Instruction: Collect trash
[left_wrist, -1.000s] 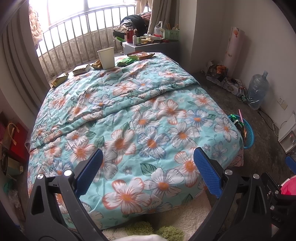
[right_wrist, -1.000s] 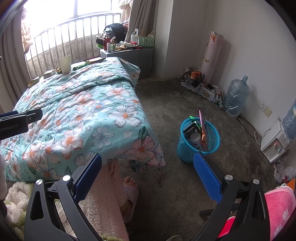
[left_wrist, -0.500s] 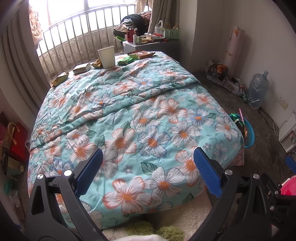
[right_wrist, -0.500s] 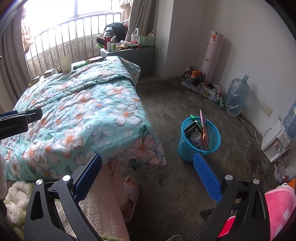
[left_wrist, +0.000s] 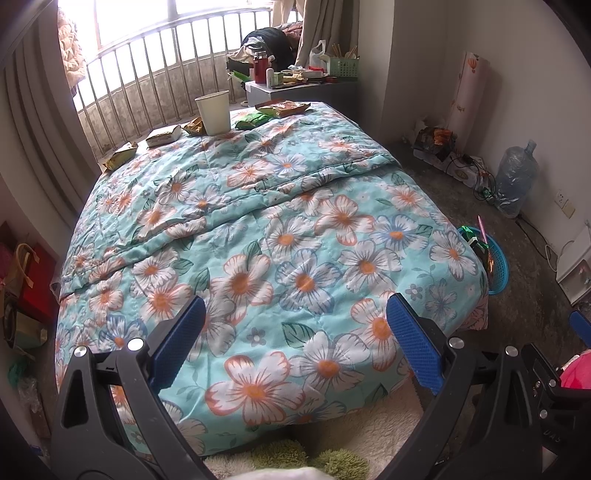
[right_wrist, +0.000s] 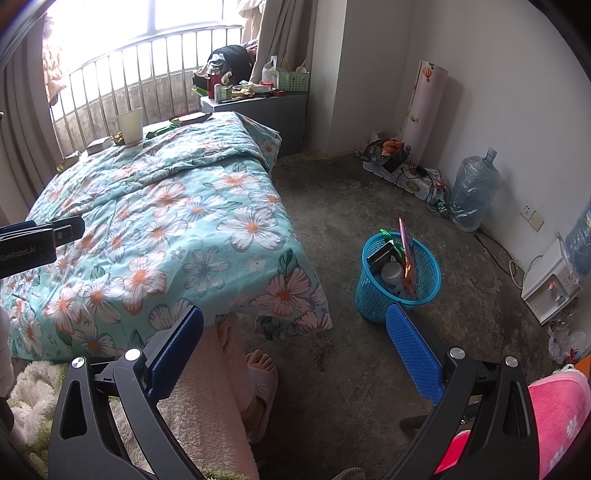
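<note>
Your bedspread is pale turquoise, printed with big white, peach and blue flowers that have orange centres, plus dark green leaves. Your paper cup at the far end is off-white; the wrappers beside it are yellow-gold and bright green. Your trash basket is bright blue mesh. Both grippers have blue pads on black frames. Your slipper is pale pink.
</note>
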